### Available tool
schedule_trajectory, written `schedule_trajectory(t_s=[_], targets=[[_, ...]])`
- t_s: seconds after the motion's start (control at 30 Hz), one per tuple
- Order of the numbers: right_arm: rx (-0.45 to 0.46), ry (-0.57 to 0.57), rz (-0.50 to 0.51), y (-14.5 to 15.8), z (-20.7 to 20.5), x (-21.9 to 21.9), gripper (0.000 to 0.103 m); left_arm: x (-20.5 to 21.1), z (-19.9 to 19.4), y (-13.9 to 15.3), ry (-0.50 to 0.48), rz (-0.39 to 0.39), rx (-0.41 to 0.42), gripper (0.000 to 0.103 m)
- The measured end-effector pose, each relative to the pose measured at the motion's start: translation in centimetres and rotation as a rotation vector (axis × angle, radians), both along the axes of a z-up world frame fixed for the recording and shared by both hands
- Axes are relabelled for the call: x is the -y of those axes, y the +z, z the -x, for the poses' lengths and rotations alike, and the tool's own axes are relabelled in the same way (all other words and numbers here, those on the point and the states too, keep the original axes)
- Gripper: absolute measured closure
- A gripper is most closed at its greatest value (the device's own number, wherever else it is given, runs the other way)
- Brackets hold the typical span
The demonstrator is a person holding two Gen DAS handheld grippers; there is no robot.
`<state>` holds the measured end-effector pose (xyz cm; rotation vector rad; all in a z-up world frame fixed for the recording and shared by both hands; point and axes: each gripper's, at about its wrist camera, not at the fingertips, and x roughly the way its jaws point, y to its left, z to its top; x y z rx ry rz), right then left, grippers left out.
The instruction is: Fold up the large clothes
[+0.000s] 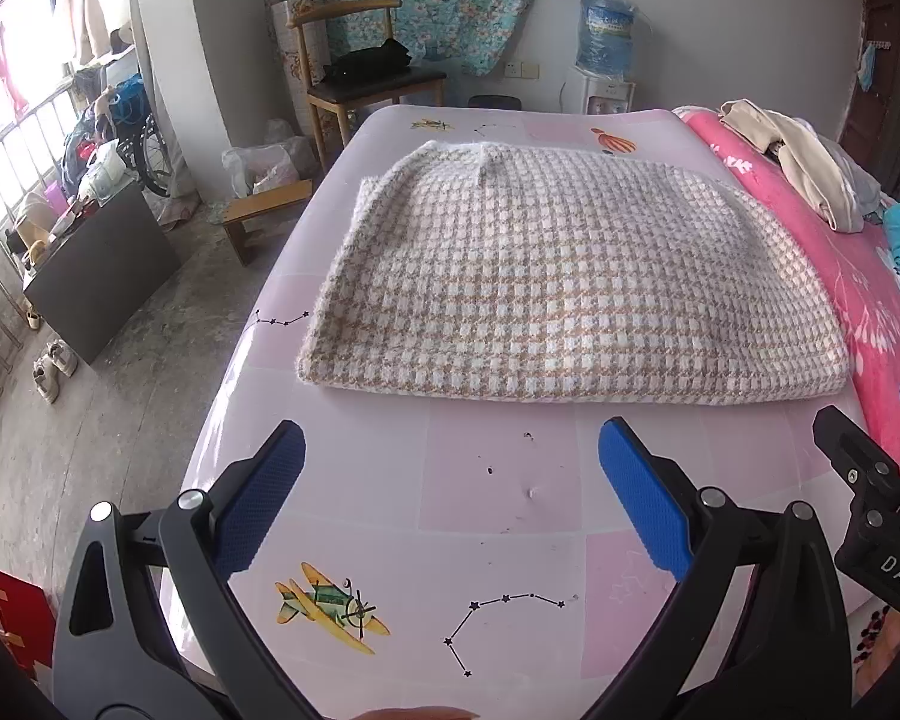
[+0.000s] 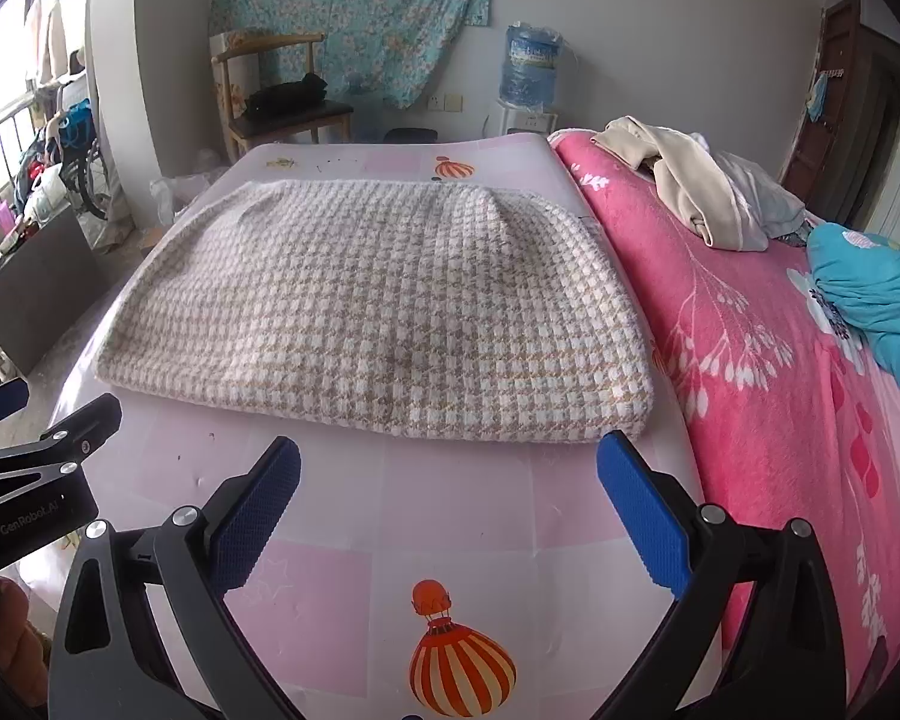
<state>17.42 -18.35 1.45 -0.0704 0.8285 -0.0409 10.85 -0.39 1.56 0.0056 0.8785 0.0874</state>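
left claw (image 1: 450, 498) wide open, empty | right claw (image 2: 450, 501) wide open, empty | folded houndstooth garment (image 1: 564, 288) at 12 o'clock on pink bed sheet (image 1: 498, 516), untouched

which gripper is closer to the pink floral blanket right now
Right. The right gripper hangs open beside the pink floral blanket; the left gripper, also open, is farther away over the mat.

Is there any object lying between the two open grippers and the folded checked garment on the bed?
Nothing visible does. Only bare pink sheet separates the left gripper and right gripper from the checked garment; both are open and empty.
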Motion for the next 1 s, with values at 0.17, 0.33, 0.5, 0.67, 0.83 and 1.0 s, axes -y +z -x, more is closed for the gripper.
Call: schedule_trajectory(t_s=[0.17, 0.33, 0.5, 0.67, 0.83, 1.0], targets=[[-0.002, -0.003, -0.008, 0.0, -0.1, 0.2, 0.006, 0.3, 0.0, 0.1, -0.009, 0.005, -0.001, 0.008], [-0.010, -0.006, -0.016, -0.2, -0.1, 0.4, 0.006, 0.5, 0.0, 0.1, -0.015, 0.010, -0.008, 0.008], [-0.014, -0.007, -0.018, -0.3, -0.4, 0.5, 0.006, 0.9, -0.1, 0.2, -0.023, 0.010, -0.010, 0.008], [-0.012, -0.012, -0.019, -0.2, -0.3, 0.7, 0.006, 1.1, 0.0, 0.3, -0.026, 0.010, -0.008, 0.008], [-0.016, -0.013, -0.010, -0.2, -0.2, 0.7, 0.006, 1.1, 0.1, 0.3, -0.029, 0.017, -0.013, 0.008], [-0.014, -0.014, -0.007, -0.2, -0.2, 0.6, 0.006, 1.1, 0.0, 0.3, -0.029, 0.022, -0.008, 0.008]])
